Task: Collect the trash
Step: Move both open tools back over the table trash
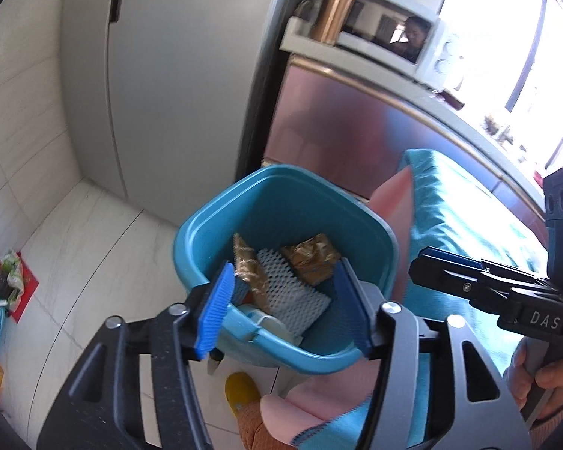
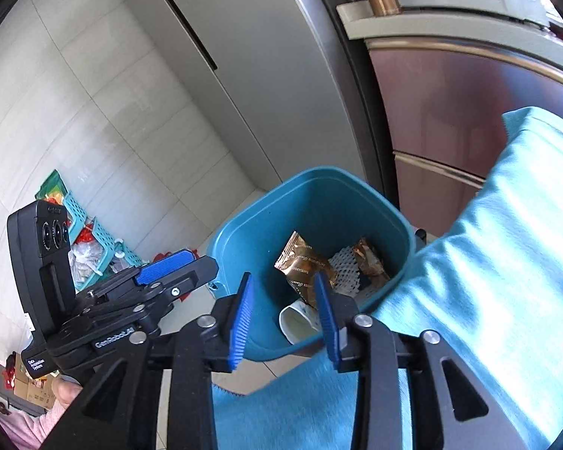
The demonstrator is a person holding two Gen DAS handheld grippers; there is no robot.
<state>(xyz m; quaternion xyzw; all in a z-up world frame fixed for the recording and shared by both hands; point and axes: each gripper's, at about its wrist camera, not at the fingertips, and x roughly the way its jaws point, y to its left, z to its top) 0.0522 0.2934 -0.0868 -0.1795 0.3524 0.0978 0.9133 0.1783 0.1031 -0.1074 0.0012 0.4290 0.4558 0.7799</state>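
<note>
A blue trash bin (image 1: 281, 202) stands on the floor beside the table; it also shows in the right wrist view (image 2: 330, 195). Inside lie gold wrappers (image 1: 311, 258) (image 2: 302, 266), a white foam net (image 1: 289, 288) (image 2: 343, 266) and a white paper cup (image 2: 296, 322). My left gripper (image 1: 281, 307) is open and empty just above the bin's near rim. My right gripper (image 2: 283, 318) is open and empty over the bin's near edge; its body shows at the right of the left wrist view (image 1: 506, 292).
A table with a teal cloth (image 2: 488, 247) over a pink cover (image 1: 390, 195) is at the right. A grey fridge (image 1: 161, 75), a pink-fronted cabinet (image 1: 337, 120) with a microwave (image 1: 394, 37), a teal basket (image 2: 90, 232) and clutter on the tiled floor.
</note>
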